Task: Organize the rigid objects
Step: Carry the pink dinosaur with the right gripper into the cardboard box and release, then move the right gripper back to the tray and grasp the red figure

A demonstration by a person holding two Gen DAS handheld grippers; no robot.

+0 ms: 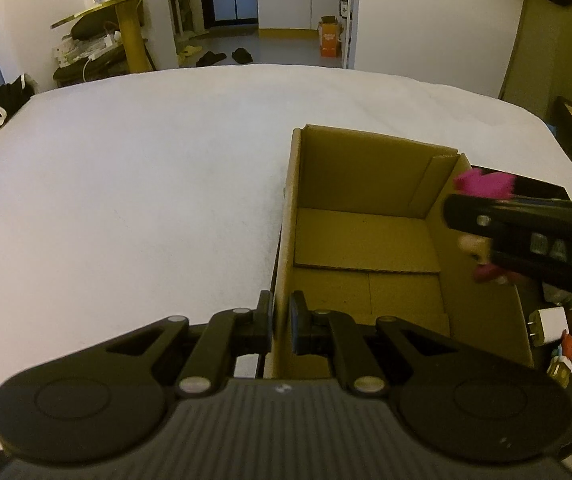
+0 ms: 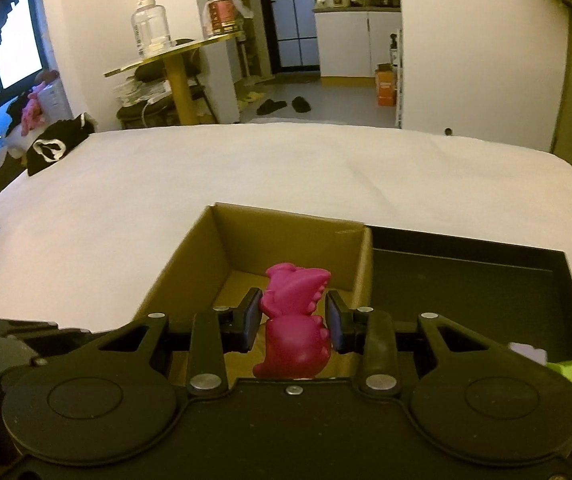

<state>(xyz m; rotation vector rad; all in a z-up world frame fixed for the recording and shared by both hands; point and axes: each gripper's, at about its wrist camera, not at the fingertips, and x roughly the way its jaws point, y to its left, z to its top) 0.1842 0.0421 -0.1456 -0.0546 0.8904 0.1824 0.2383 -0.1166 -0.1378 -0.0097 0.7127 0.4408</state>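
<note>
An open cardboard box stands on the white table; its inside is bare. My left gripper is shut on the box's left wall, one finger inside and one outside. My right gripper is shut on a magenta toy dinosaur and holds it over the near right part of the box. In the left wrist view the right gripper comes in from the right above the box's right wall, with the dinosaur showing above and below it.
A black tray lies right of the box. It holds a white charger plug, small colourful toys, and a green object. The white table stretches left and beyond. Black clothing lies at its far left corner.
</note>
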